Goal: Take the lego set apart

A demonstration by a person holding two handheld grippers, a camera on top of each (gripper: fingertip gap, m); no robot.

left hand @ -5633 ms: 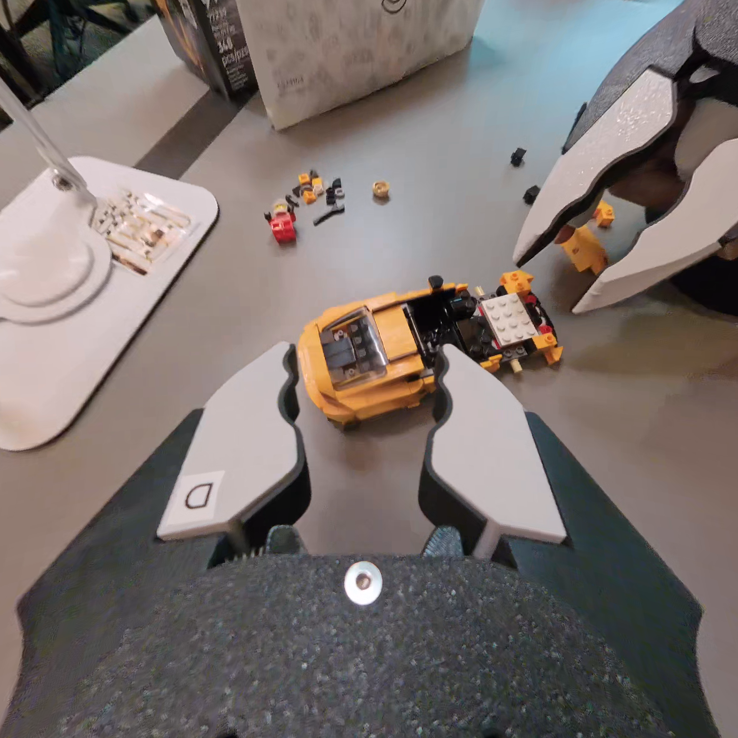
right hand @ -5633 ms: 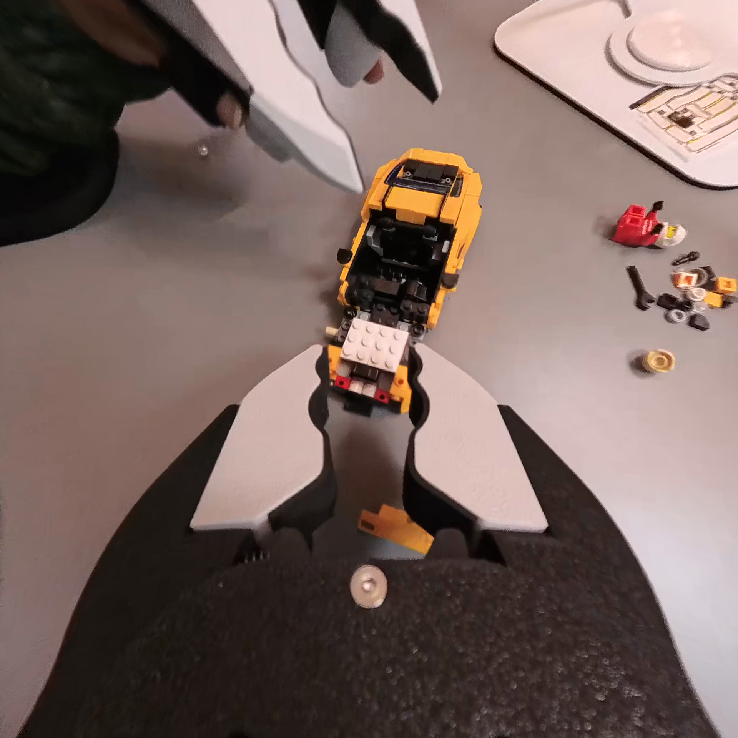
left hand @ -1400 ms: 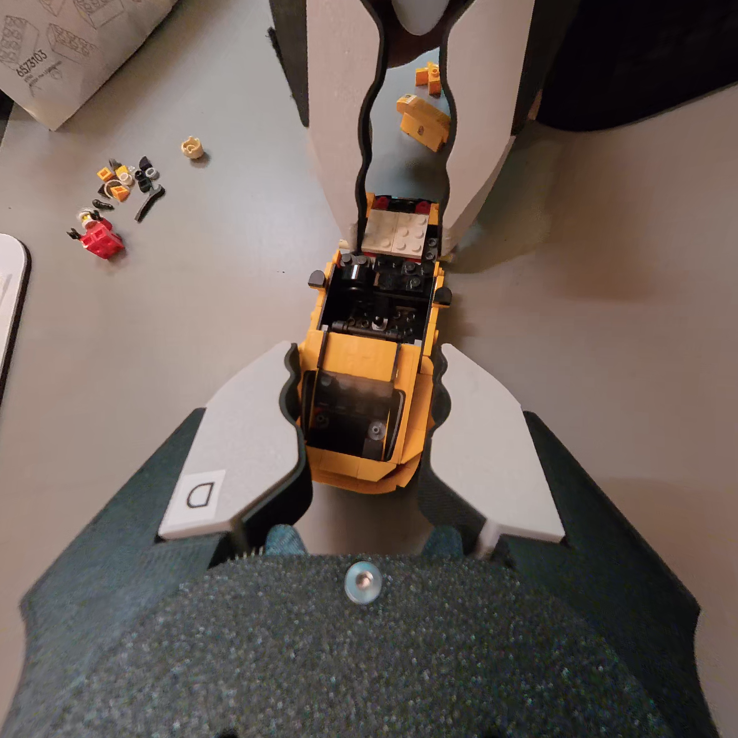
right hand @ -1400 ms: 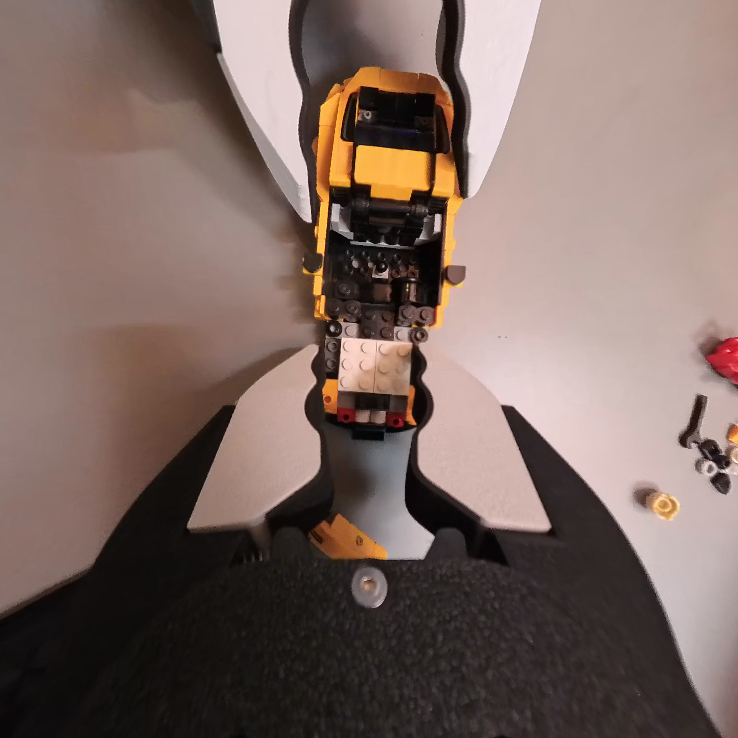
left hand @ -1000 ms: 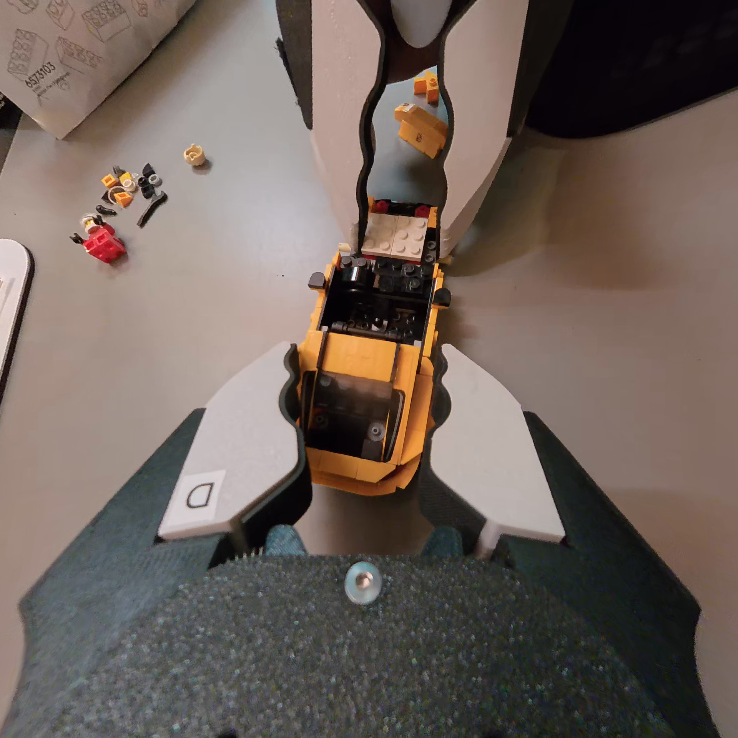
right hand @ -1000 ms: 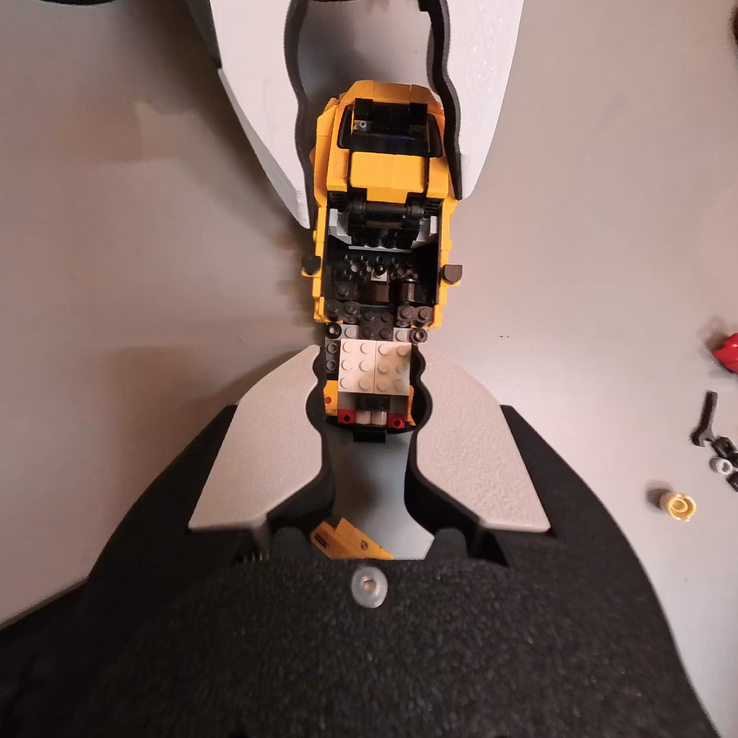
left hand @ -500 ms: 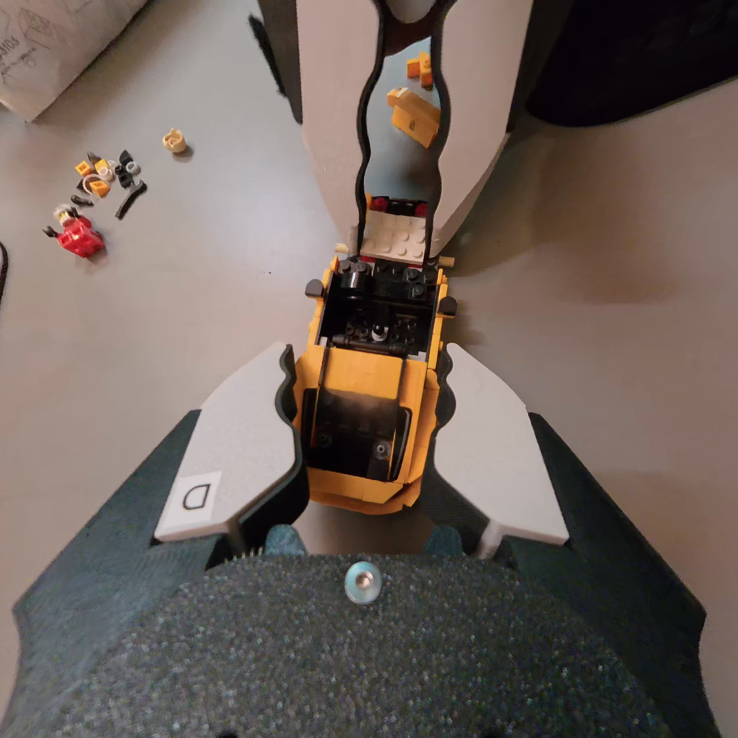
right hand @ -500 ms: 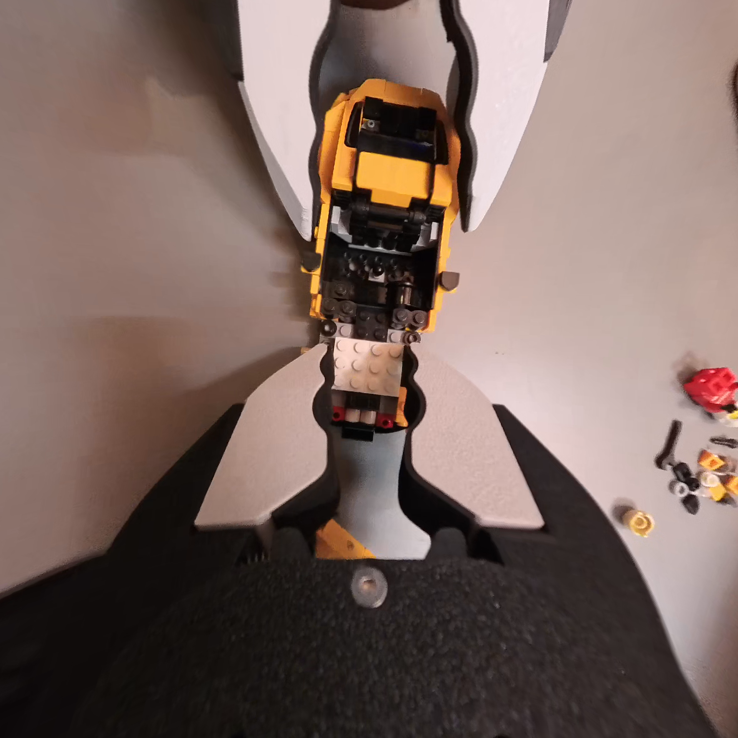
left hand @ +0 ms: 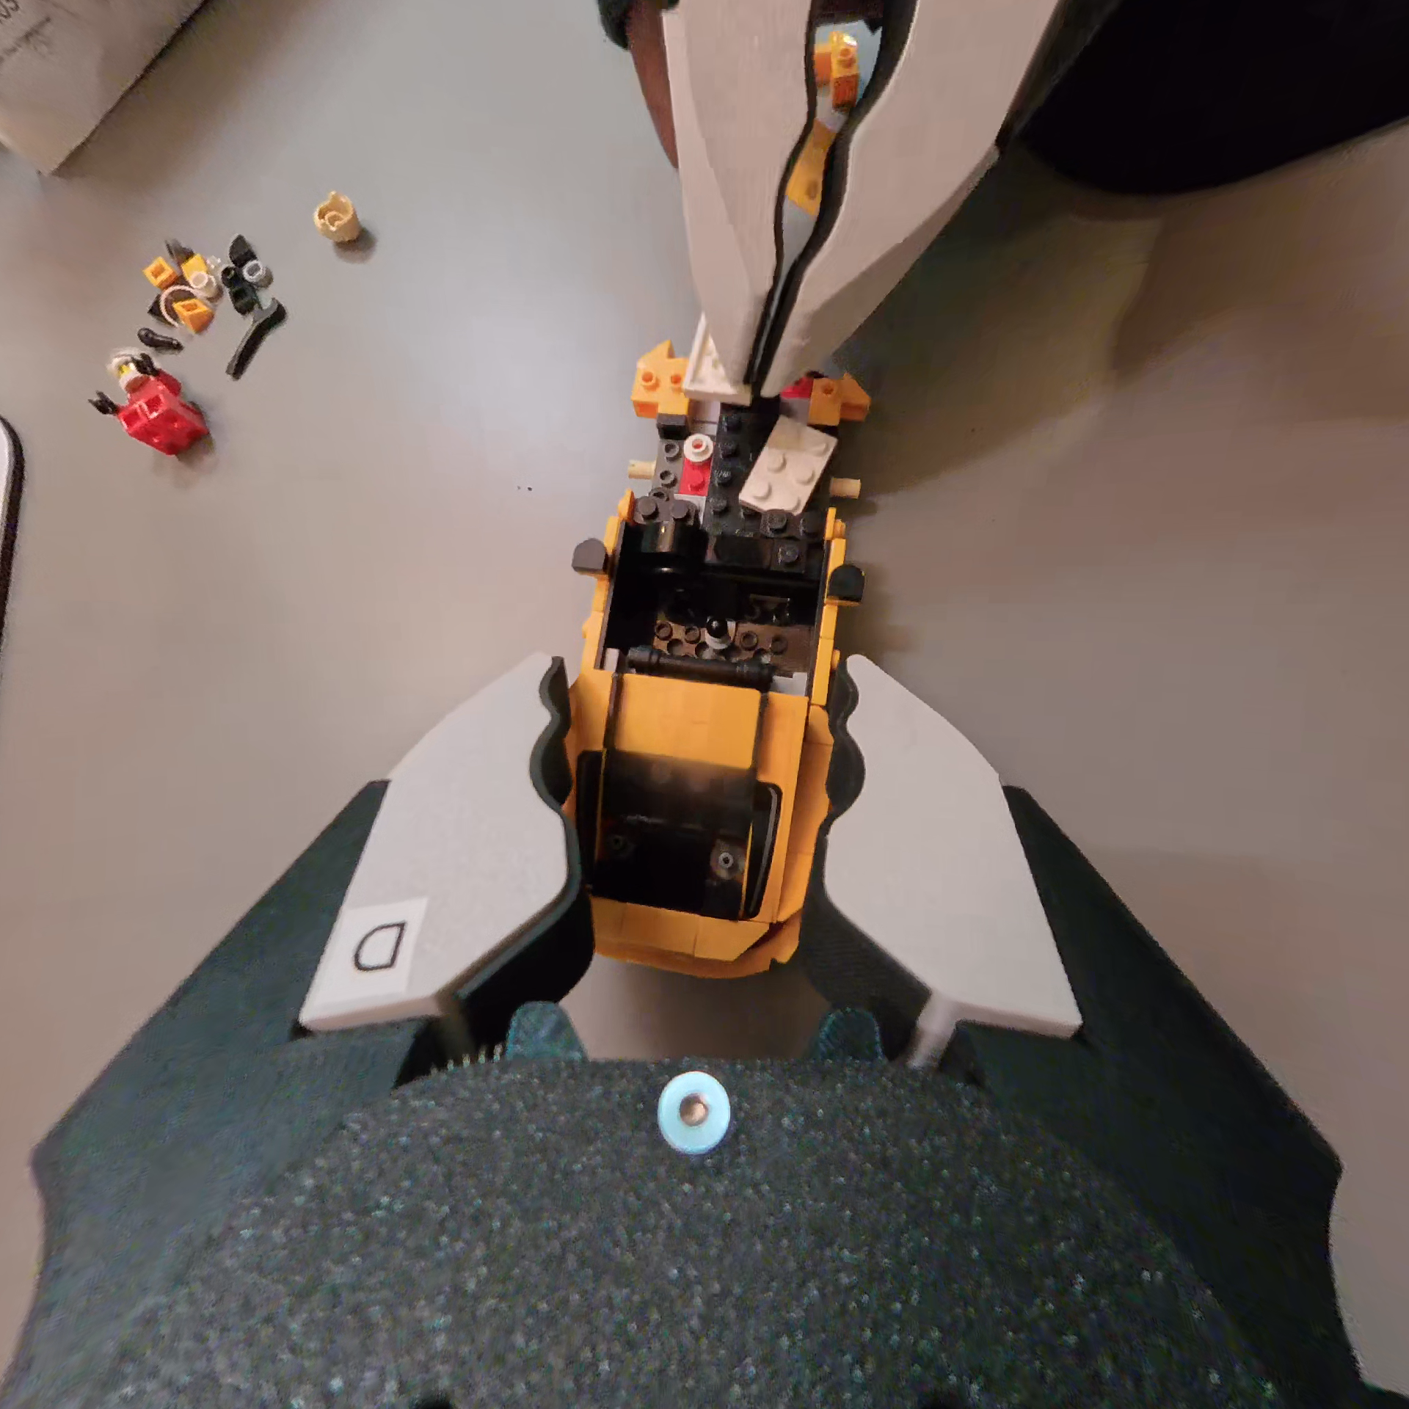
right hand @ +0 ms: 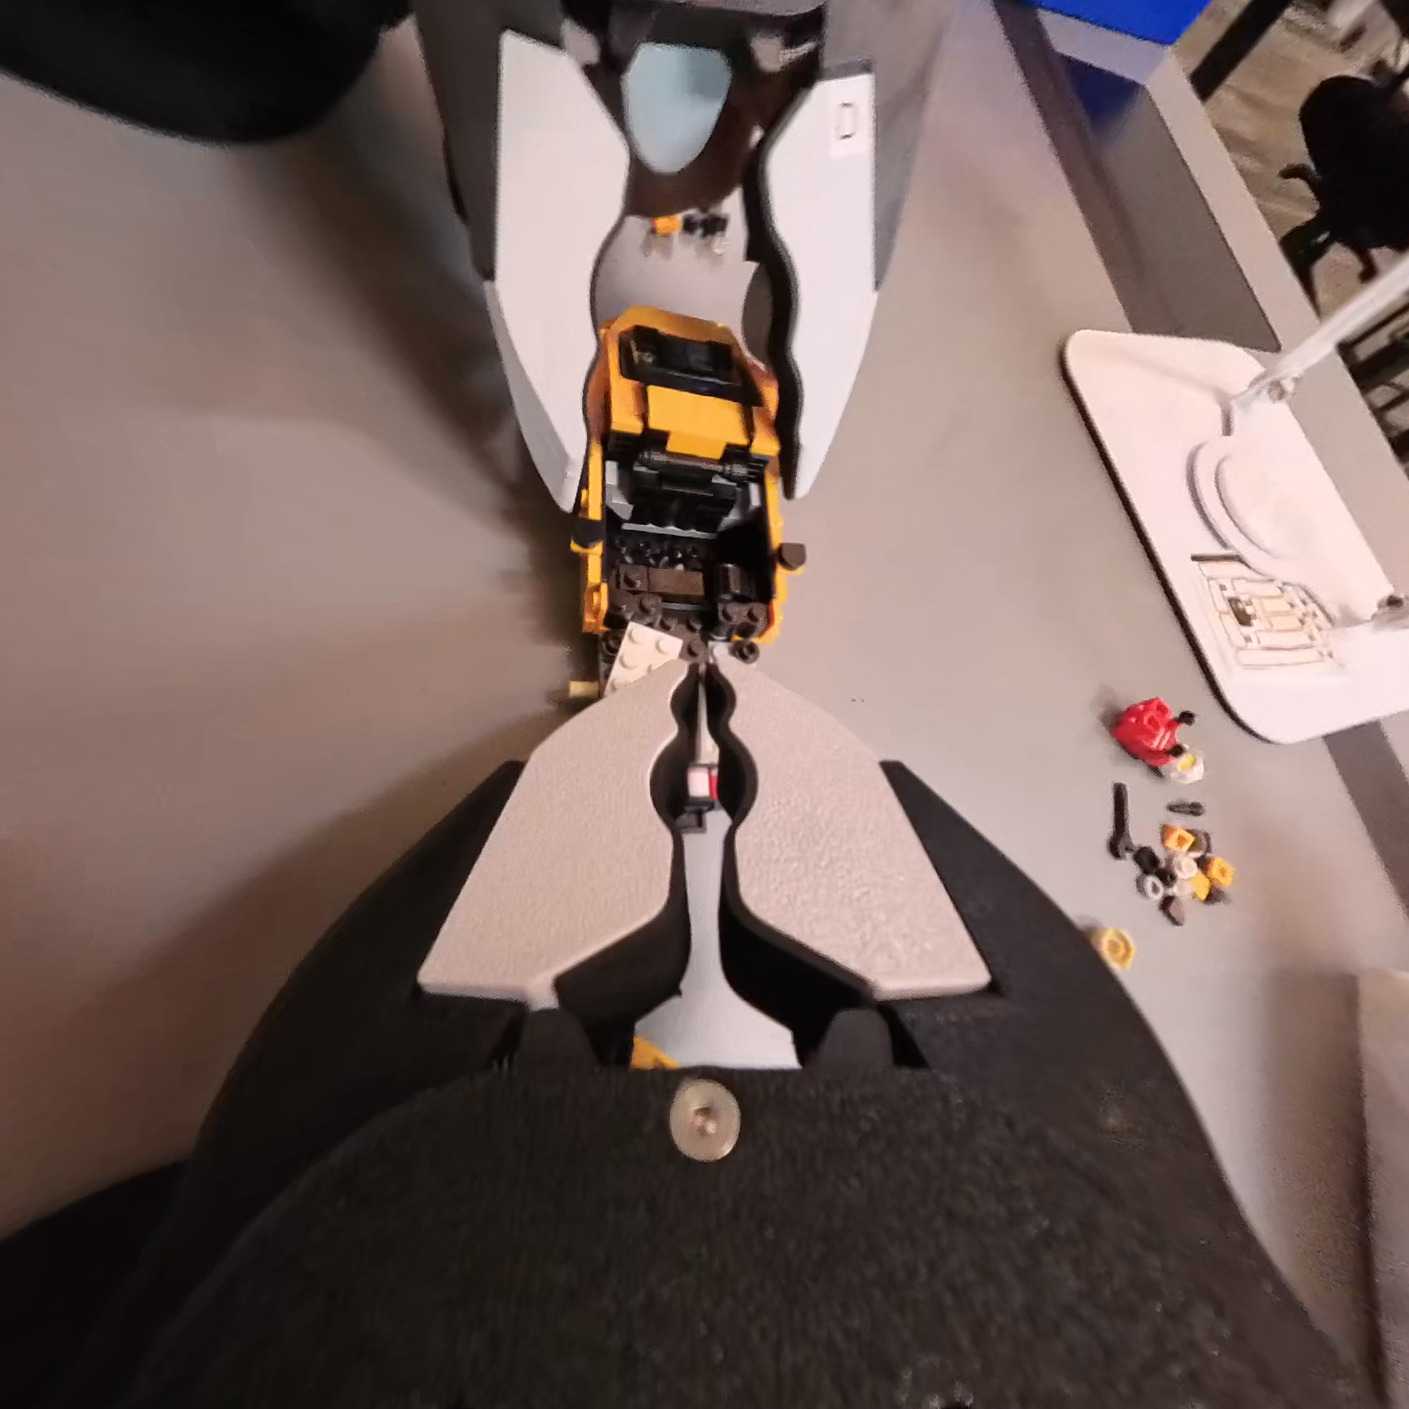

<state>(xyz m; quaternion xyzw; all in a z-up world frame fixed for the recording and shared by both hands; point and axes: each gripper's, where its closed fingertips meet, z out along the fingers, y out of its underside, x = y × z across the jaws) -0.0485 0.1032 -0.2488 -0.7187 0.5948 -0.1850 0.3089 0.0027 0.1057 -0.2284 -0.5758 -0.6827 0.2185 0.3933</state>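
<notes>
The yellow lego car [left hand: 698, 770] stands on the grey table with its roof off and its black inside showing. My left gripper [left hand: 701, 675] is shut on the car's front end, one finger against each side. My right gripper [left hand: 755, 381] is at the car's rear, shut on a white plate [left hand: 713, 373] held edge-on at its tips. A second white plate [left hand: 789, 473] lies tilted on the rear. In the right wrist view the right gripper [right hand: 701, 671] is almost fully shut, with the tilted plate [right hand: 640, 656] just left of its tips and the car [right hand: 686, 488] beyond.
A pile of small loose parts [left hand: 206, 297], a red minifigure piece [left hand: 156, 415] and a tan round piece [left hand: 335, 221] lie left of the car. Yellow pieces [left hand: 839, 76] lie behind the right gripper. A white lamp base [right hand: 1235, 534] stands on the table near its edge. About 6 cm separates my left fingertips from my right. My left gripper's tips are some 15 cm from the red minifigure piece [left hand: 156, 415]. It is also in sight in the right wrist view [right hand: 1147, 714].
My right gripper closed from around the car's rear onto one white plate and pulled it up. The other white plate now sits tilted. The left gripper stays on the car's front.
</notes>
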